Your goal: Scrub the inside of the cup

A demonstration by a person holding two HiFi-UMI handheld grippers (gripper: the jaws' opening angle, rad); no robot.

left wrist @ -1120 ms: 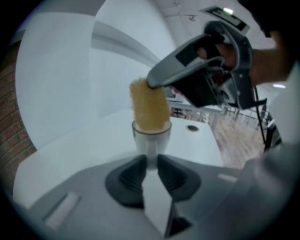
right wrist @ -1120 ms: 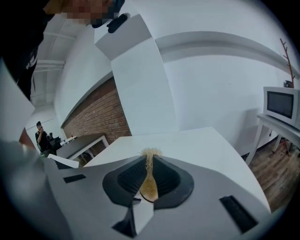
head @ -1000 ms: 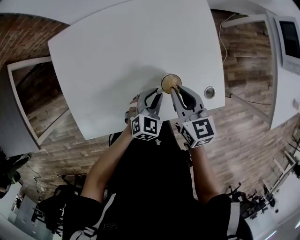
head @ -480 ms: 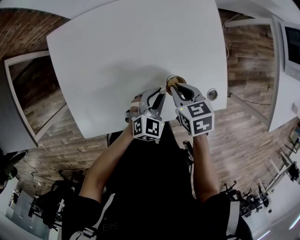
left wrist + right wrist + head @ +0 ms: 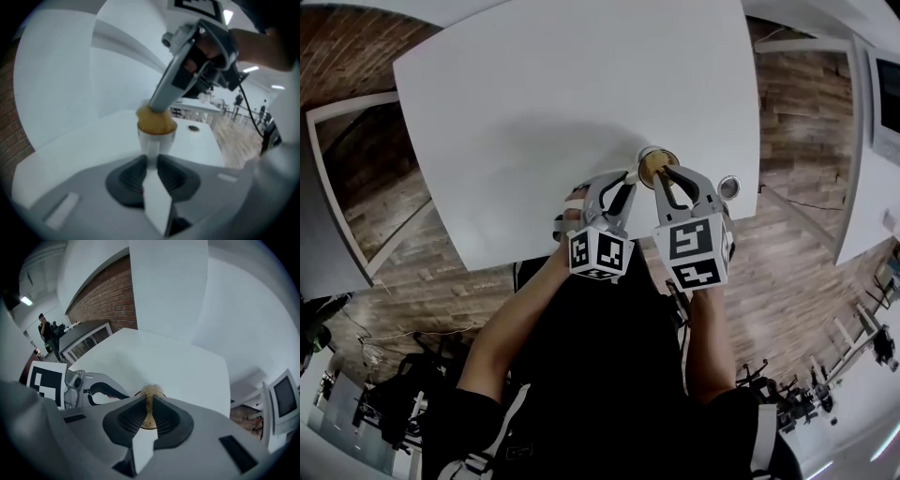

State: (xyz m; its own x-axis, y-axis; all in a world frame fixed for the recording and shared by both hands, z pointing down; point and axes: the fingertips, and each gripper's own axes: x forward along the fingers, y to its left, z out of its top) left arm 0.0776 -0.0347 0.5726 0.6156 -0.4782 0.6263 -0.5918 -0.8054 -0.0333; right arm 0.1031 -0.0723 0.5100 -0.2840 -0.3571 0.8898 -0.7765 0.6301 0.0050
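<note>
A small clear cup (image 5: 657, 156) stands near the white table's front edge, stuffed with a yellow sponge (image 5: 654, 170). My left gripper (image 5: 629, 178) reaches it from the left and is shut on its wall. In the left gripper view the cup (image 5: 156, 139) rises just beyond my left gripper (image 5: 151, 159), the sponge (image 5: 155, 121) bulging over its rim. My right gripper (image 5: 662, 174) points steeply down into the cup, shut on the sponge. In the right gripper view the sponge (image 5: 150, 394) is squeezed thin inside my right gripper (image 5: 150, 403), and the cup is mostly hidden below.
A round metal grommet (image 5: 728, 187) is set in the table (image 5: 553, 103) just right of the cup. The table's front edge runs close under both grippers, with wooden floor below. A monitor (image 5: 283, 401) stands off to the right.
My right gripper has swung more upright over the cup, its marker cube shifting left toward the left gripper's cube. The left gripper and the cup have stayed put.
</note>
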